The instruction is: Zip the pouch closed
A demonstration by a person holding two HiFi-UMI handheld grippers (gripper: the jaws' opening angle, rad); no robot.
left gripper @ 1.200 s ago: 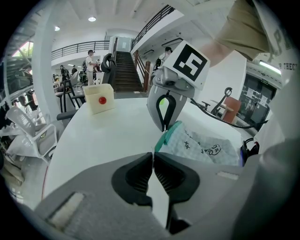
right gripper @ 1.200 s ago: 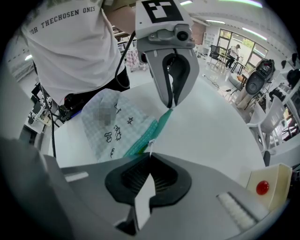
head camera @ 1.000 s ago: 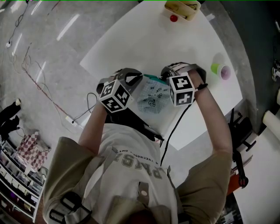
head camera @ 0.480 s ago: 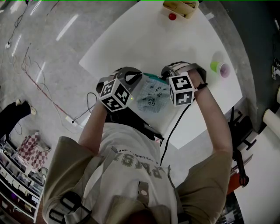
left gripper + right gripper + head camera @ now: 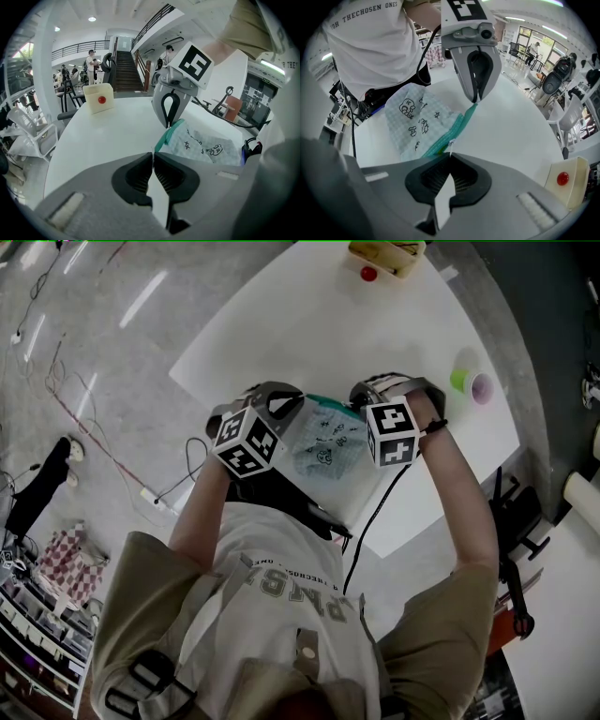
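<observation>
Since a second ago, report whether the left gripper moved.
No. The left gripper stays put against the table edge, shut on the pouch.

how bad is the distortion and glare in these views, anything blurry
Head view: heavy fisheye bows the table edges, light streaks glare on the floor, pouch is sharp. Left gripper view: dark vignette corners, bright ceiling lamps. Right gripper view: same vignette, pouch print crisp.
</observation>
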